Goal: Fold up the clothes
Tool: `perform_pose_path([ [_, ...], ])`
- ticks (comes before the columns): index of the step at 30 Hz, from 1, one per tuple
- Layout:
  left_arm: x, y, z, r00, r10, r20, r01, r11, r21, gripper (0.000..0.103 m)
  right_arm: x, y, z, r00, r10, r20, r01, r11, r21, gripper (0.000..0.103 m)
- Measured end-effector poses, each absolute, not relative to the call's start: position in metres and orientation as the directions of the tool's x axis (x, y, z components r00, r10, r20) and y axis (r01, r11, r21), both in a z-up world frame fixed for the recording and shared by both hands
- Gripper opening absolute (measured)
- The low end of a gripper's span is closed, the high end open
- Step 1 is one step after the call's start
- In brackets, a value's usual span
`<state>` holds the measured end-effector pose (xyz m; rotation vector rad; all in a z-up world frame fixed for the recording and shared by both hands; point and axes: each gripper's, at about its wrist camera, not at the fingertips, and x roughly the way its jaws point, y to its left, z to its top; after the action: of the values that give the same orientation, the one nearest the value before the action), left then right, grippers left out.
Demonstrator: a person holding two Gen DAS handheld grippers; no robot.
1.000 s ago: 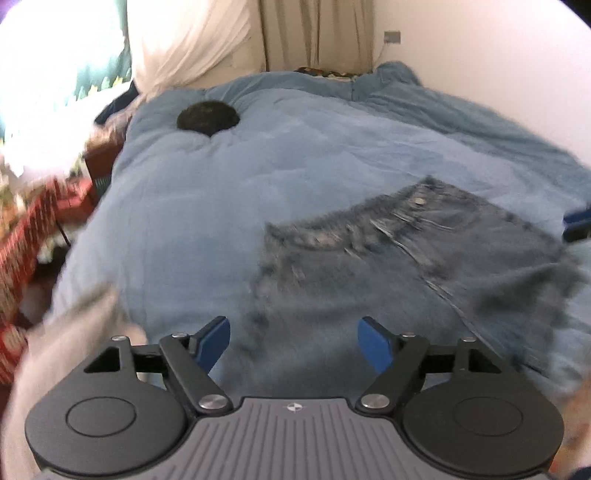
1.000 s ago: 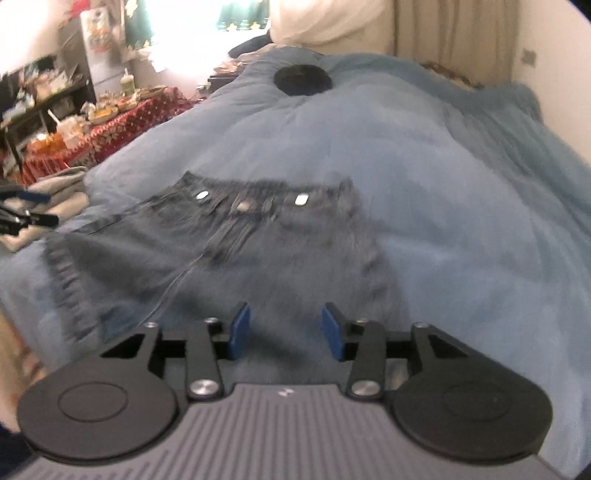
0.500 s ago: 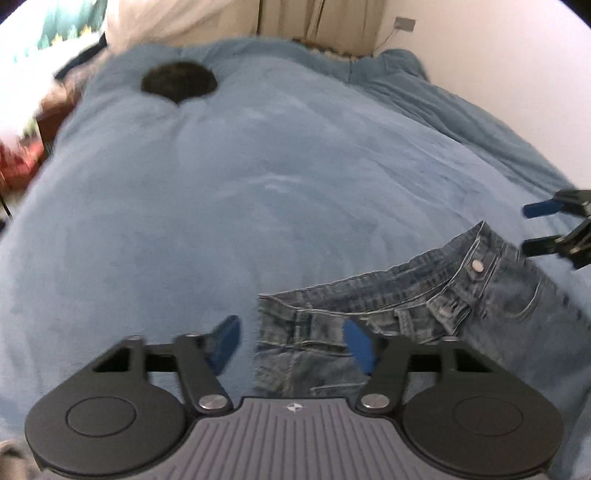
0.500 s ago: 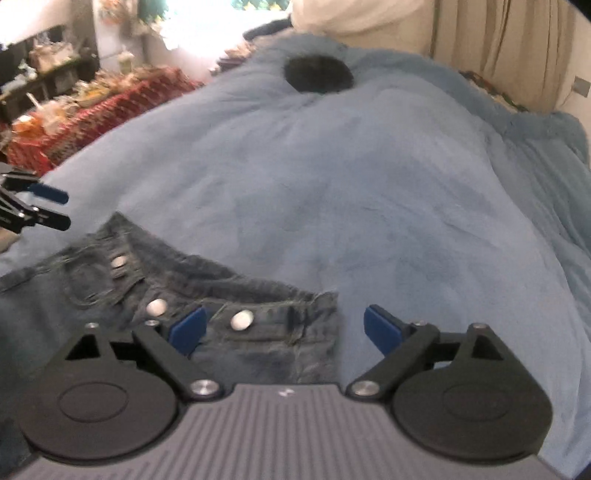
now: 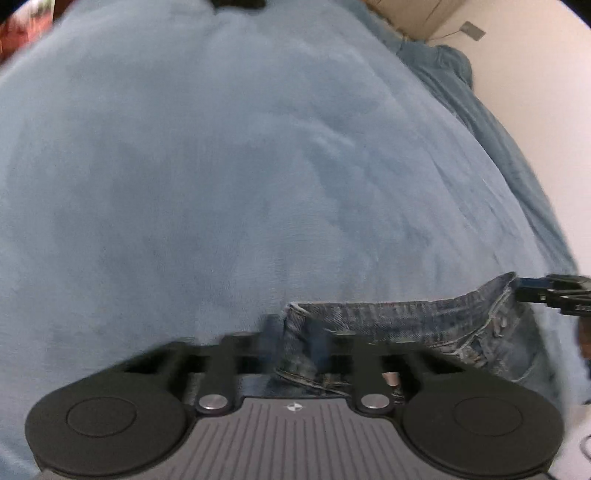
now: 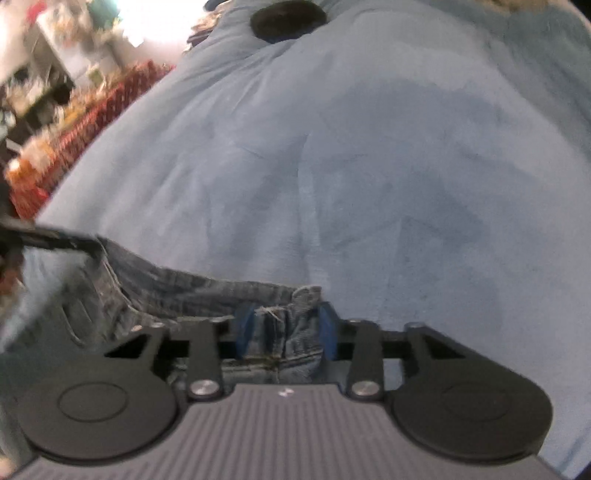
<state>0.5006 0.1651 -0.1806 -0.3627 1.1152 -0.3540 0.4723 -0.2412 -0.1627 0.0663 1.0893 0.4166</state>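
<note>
A: What has changed since half a second ago?

B: Both grippers have dropped lower and closed in on the waistband of the denim shorts (image 5: 417,325). The right one stood wide open over the buttons then; now its blue pads (image 6: 244,330) are drawn in against the cloth.

A: Start with what is nearest. How do the jaws stand?

B: The right gripper (image 6: 285,330) has its two pads pressed on either side of a bunched corner of the waistband, so it is clamped on the shorts. The left gripper (image 5: 295,343) is blurred by motion; its fingers sit close on each side of the other waistband corner, with denim between them, and it looks clamped there too.

A: And where do the shorts lie?

B: On the blue blanket (image 5: 229,177), at its near edge, with the waistband stretched between the two grippers. In the right wrist view the left gripper's tip (image 6: 55,238) touches the far left corner of the band.

A: Beyond that?

B: Bare blanket, then a dark round object (image 6: 288,18) near the head of the bed. Left of the bed stands a table with a red cloth (image 6: 81,125), cluttered and blurred
</note>
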Motion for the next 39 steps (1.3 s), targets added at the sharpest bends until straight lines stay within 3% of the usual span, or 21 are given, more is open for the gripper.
perform_pose_path([
  [6, 0.511, 0.174, -0.193, 0.321, -0.534, -0.782, 0.08, 0.838, -0.54, 0.019, 0.485, -0.262, -0.178, 0.327, 0.43, -0.841, -0.218, 0.901, 0.376, 0.042],
  [8, 0.512, 0.177, -0.195, 0.293, -0.552, -0.781, 0.084, 0.828, -0.554, 0.022, 0.482, -0.266, -0.176, 0.335, 0.428, -0.839, -0.212, 0.902, 0.375, 0.034],
  [10, 0.511, 0.177, -0.196, 0.256, -0.557, -0.79, 0.098, 0.828, -0.552, 0.023, 0.478, -0.266, -0.173, 0.351, 0.408, -0.843, -0.222, 0.911, 0.348, 0.009],
  [12, 0.509, 0.174, -0.196, 0.236, -0.534, -0.812, 0.106, 0.845, -0.525, 0.011, 0.474, -0.259, -0.167, 0.373, 0.382, -0.845, -0.239, 0.92, 0.31, 0.009],
  [15, 0.498, 0.158, -0.179, 0.281, -0.464, -0.84, 0.135, 0.886, -0.443, 0.007, 0.469, -0.248, -0.153, 0.409, 0.354, -0.841, -0.263, 0.928, 0.263, 0.007],
  [21, 0.487, 0.145, -0.11, 0.483, -0.382, -0.788, 0.188, 0.924, -0.332, 0.007, 0.476, -0.234, -0.108, 0.508, 0.306, -0.806, -0.298, 0.94, 0.169, 0.007],
  [28, 0.524, 0.151, -0.069, 0.63, -0.295, -0.718, 0.175, 0.955, -0.239, 0.007, 0.529, -0.231, -0.074, 0.616, 0.258, -0.744, -0.291, 0.952, 0.089, 0.006],
  [32, 0.553, 0.156, -0.082, 0.659, -0.242, -0.712, 0.119, 0.968, -0.219, 0.007, 0.565, -0.227, -0.078, 0.66, 0.215, -0.72, -0.275, 0.961, 0.035, 0.007],
  [35, 0.573, 0.154, -0.116, 0.613, -0.175, -0.771, 0.039, 0.981, -0.191, 0.013, 0.588, -0.22, -0.109, 0.619, 0.167, -0.767, -0.249, 0.968, 0.01, 0.012],
  [39, 0.565, 0.154, -0.133, 0.599, -0.087, -0.796, 0.0, 0.994, -0.109, 0.018, 0.58, -0.225, -0.126, 0.609, 0.098, -0.787, -0.209, 0.977, -0.041, 0.029],
])
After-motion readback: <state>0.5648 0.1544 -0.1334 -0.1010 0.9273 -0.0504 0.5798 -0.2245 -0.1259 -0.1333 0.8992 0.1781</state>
